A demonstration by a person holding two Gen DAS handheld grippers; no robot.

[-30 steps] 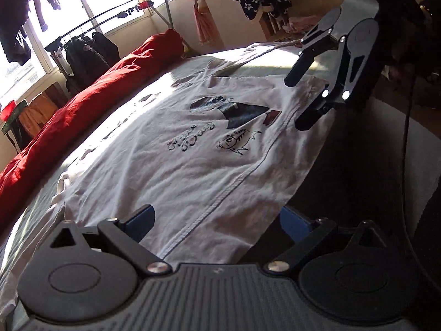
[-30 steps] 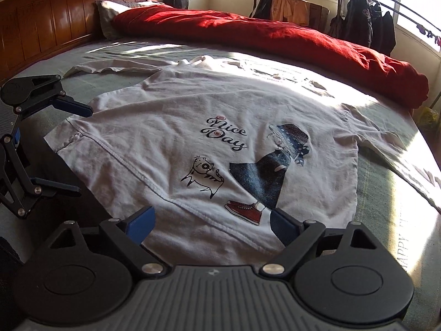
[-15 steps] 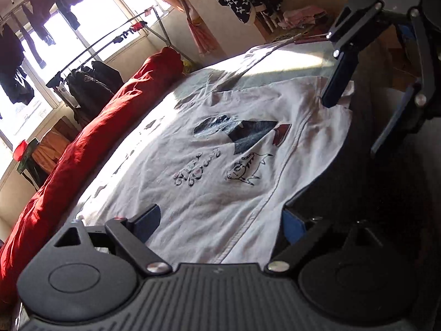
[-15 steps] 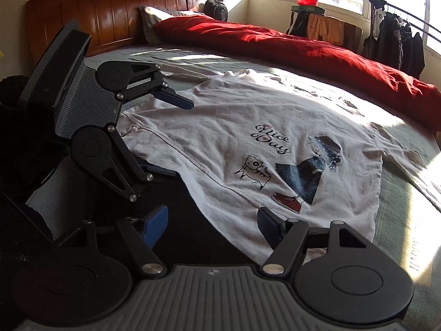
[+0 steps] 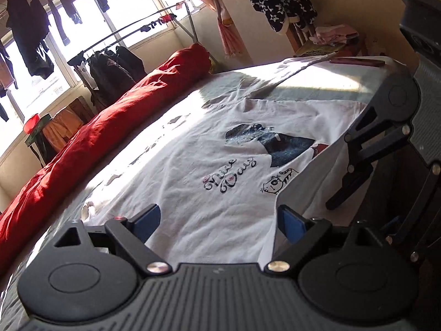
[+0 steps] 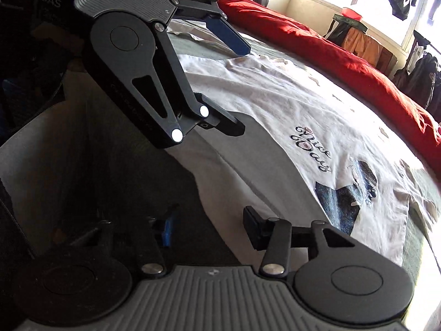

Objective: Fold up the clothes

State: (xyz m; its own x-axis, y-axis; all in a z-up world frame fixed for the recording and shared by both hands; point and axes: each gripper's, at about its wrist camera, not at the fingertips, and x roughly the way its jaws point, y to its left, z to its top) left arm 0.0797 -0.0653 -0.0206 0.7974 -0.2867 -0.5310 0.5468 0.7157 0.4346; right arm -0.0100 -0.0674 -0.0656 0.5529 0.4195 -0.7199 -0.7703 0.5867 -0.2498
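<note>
A white T-shirt (image 5: 209, 171) with a "Nice Day" print lies spread flat on the bed; it also shows in the right wrist view (image 6: 281, 127). My left gripper (image 5: 220, 224) is open, its blue-padded fingers over the shirt's near hem. It also shows in the right wrist view (image 6: 242, 88), open above the hem. My right gripper (image 6: 209, 227) is open at the shirt's hem edge where it hangs over the bedside. It also shows at the right of the left wrist view (image 5: 344, 171).
A red duvet (image 5: 104, 135) lies rolled along the bed's far side. A clothes rack with dark garments (image 5: 110, 63) stands by the windows. A chair with a starred garment (image 5: 281, 2) stands beyond the bed's foot.
Both grippers have swung in close to each other at the shirt's hem. The left gripper has come nearer over the hem; the right gripper has dropped toward the bedside edge.
</note>
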